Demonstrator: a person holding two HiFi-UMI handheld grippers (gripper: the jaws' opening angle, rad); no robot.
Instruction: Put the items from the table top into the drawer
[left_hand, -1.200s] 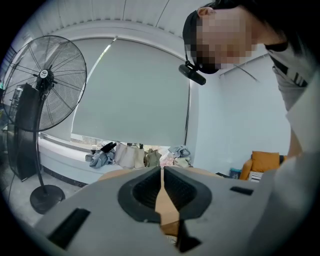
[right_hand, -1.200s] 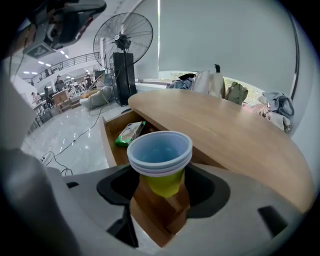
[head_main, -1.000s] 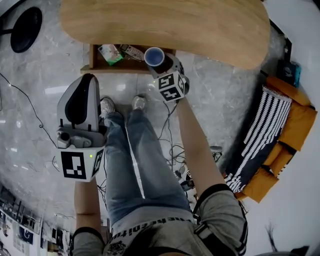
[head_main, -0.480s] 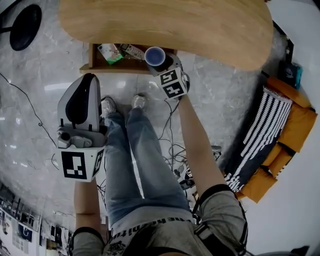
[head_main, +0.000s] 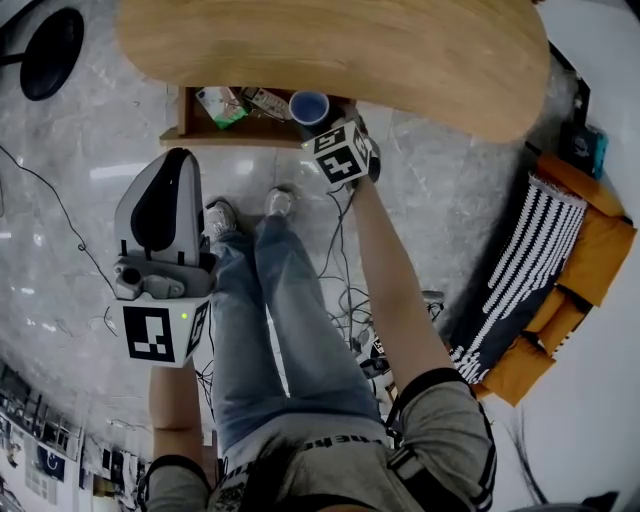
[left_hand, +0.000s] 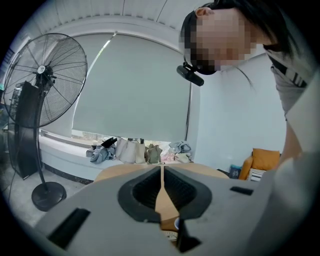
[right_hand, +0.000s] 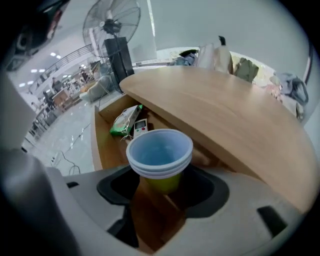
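Observation:
A stack of plastic cups (head_main: 310, 105), blue on top and yellow-green beneath (right_hand: 160, 155), sits between the jaws of my right gripper (head_main: 314, 124), which is shut on it and tilts steeply down (right_hand: 162, 192). The cups hang over the right end of the open wooden drawer (head_main: 190, 135) under the front edge of the wooden table (head_main: 330, 50). In the drawer (right_hand: 102, 145) lie a green packet (head_main: 220, 105) (right_hand: 122, 122) and a white remote (head_main: 262, 102) (right_hand: 140, 127). My left gripper (head_main: 175, 160) is held by my left leg, with its jaws shut and empty (left_hand: 161, 172).
My legs and shoes (head_main: 245, 212) stand just in front of the drawer. Cables (head_main: 345, 290) trail over the marble floor. An orange sofa with a striped blanket (head_main: 560, 270) is at the right. A standing fan (left_hand: 45, 80) and its base (head_main: 50, 55) are at the left.
My right gripper has tipped further down and carried the cups a little deeper over the drawer, towards the table edge. The left gripper has stayed put.

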